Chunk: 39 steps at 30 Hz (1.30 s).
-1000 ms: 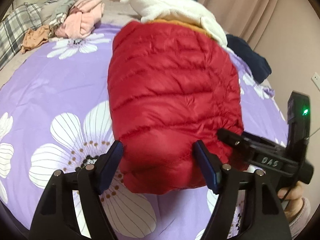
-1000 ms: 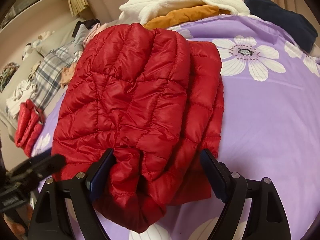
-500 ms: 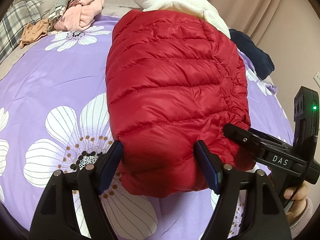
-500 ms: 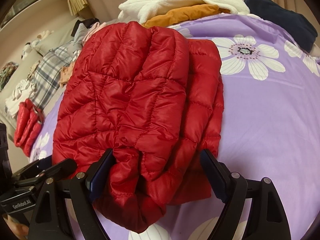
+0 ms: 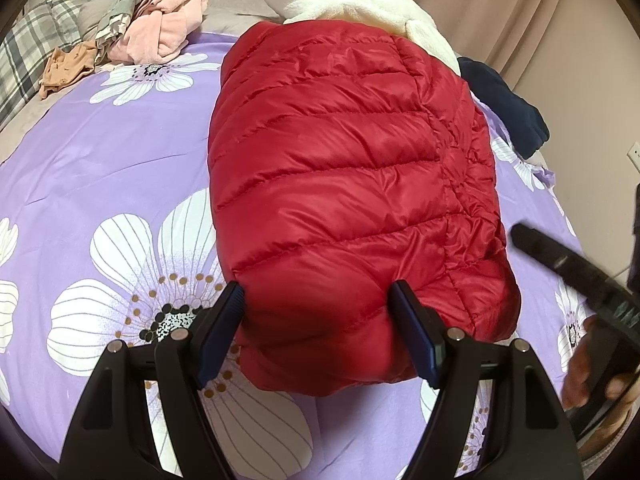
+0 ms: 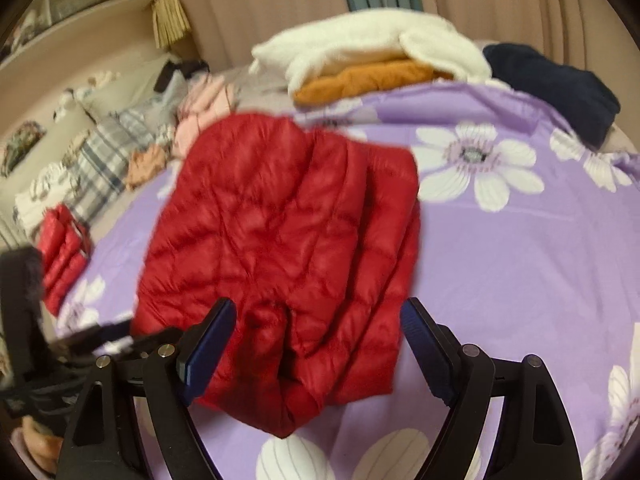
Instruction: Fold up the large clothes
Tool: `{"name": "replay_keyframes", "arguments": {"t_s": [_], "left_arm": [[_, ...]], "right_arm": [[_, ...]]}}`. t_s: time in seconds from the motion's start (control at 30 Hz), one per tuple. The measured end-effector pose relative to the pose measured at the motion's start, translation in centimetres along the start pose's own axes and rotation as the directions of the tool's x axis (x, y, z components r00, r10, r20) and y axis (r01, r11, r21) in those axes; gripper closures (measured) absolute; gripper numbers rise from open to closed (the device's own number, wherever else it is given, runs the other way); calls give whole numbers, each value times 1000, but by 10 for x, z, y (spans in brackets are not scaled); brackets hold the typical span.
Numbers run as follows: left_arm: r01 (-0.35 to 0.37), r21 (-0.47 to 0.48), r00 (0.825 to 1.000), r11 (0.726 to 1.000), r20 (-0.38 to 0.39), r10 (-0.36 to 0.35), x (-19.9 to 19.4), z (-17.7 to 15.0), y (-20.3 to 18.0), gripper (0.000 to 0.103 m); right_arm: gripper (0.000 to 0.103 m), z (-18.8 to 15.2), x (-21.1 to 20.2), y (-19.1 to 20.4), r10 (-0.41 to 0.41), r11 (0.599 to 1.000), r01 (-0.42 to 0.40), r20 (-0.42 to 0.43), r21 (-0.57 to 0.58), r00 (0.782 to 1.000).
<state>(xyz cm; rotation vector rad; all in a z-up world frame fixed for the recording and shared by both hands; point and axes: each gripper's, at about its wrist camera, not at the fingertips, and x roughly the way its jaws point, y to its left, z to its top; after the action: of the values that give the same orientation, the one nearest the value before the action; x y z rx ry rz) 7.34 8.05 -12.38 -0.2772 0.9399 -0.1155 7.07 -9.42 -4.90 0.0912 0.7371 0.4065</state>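
Observation:
A red quilted down jacket lies folded into a thick bundle on the purple flowered bedsheet. My left gripper straddles its near end. The jaws stand apart, the puffy fabric bulges between the fingers, and I see no pinch or crease. In the right wrist view the jacket is blurred. It lies below and ahead of my right gripper, which is open and clear of the cloth. From the left wrist view the right gripper hangs off the jacket's right edge, held by a hand.
At the far side of the bed lie a white fleece on an orange garment and a navy garment. Pink clothes and plaid fabric lie at the far left. Another red quilted piece sits by the left edge.
My right gripper has pulled up and back off the jacket, so the jacket looks smaller and blurred in its view. Seen from the left, it has drawn away to the right. The left gripper has stayed put.

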Motion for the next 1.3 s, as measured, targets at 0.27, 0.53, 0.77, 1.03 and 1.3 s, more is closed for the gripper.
{"name": "replay_keyframes", "arguments": {"t_s": [0.27,0.53,0.77,1.03,1.3], "left_arm": [[-10,22,1000,1000,2,10,2,-1,-6,28],[-8,31,1000,999,1,8,4,-4,-8,27],[-1,43,1000,999,-2,1,6,-3,-9,26],[-1,30,1000,1000,-3,1,7,-1,-8,26],[-10,28,1000,1000,-1,10,6,-2,-8,26]], "right_arm": [[18,29,9,-10,33,998,-37,58,58,998],[18,35,60,-18,-3,994,7,-36,112,999],[18,26,84,-38,56,977,-32,-109,209,992],[18,31,59,-29,20,985,-4,-94,170,995],[18,13,20,-18,20,998,-17,-40,64,999]]}}
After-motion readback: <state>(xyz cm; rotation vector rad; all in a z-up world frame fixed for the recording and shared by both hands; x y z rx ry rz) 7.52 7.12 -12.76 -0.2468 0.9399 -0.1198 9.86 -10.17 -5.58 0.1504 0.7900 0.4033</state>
